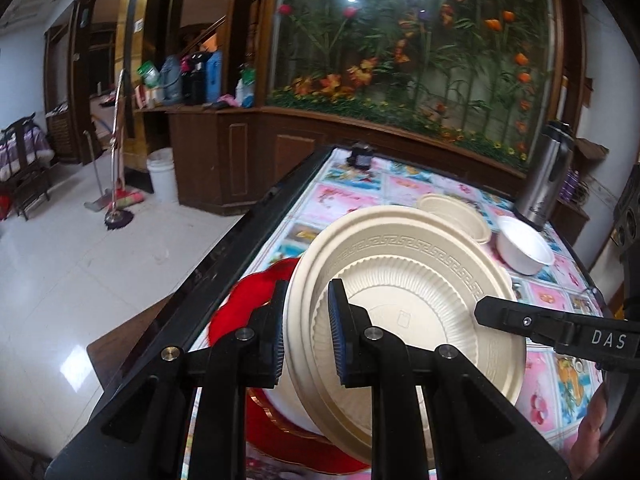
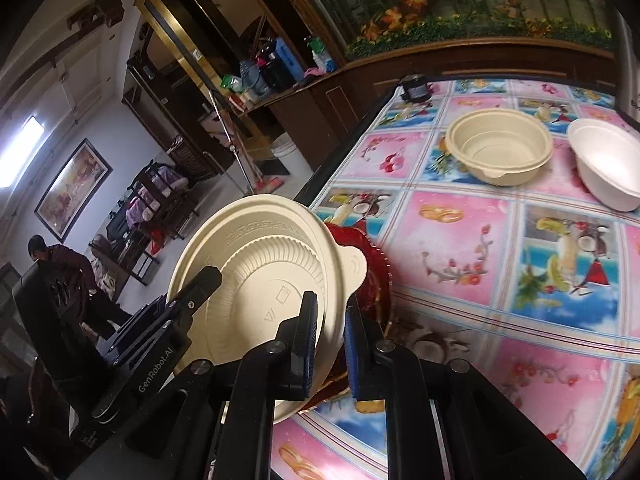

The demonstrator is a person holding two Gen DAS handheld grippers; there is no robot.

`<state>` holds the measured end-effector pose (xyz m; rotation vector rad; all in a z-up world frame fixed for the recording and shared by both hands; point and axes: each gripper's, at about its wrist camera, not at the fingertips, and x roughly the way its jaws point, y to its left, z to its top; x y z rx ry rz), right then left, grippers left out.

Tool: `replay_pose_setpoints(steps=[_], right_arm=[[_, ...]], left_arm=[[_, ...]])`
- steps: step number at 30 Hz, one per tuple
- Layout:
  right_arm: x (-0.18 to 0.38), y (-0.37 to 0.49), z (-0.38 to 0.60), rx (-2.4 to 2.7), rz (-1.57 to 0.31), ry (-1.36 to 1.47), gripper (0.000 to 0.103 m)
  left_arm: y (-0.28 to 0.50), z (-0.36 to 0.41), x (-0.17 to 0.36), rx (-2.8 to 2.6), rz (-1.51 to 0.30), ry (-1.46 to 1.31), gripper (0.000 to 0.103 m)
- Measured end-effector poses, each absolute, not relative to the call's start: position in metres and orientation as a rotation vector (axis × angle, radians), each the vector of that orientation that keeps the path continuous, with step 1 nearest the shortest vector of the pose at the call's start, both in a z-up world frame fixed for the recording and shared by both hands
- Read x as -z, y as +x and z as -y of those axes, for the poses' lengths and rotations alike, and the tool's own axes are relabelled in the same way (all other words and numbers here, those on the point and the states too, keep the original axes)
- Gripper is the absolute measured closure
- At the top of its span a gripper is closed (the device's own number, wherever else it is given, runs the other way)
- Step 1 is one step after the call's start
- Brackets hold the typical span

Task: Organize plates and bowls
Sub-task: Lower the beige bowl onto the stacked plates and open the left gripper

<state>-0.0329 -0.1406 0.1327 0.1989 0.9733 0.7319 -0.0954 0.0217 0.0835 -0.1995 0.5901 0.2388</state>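
left gripper (image 1: pixel 306 332) pinching cream plate (image 1: pixel 404 280) rim | right gripper (image 2: pixel 330 348) pinching opposite rim | red plate (image 2: pixel 376 280) at table (image 2: pixel 480 320) edge, mostly hidden beneath

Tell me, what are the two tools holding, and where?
Both hold the cream plate by its rim: the left tool on one edge, the right tool on the opposite edge, near its tab.

I can barely see the red plate (image 1: pixel 244 300) beneath the cream lid (image 1: pixel 404 248), and the white bowl (image 2: pixel 608 160) beyond that lid runs off my right-wrist view's edge.
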Motion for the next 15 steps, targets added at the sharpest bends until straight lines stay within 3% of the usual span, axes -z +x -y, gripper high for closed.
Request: replay_pose_setpoints(steps=[15], right_arm=[[-0.098,-0.019,0.105,-0.7,-1.048,0.149,0.087]], left_arm=[[-0.083,-0.048,-0.051,-0.299,-0.668,-0.245,0.086]])
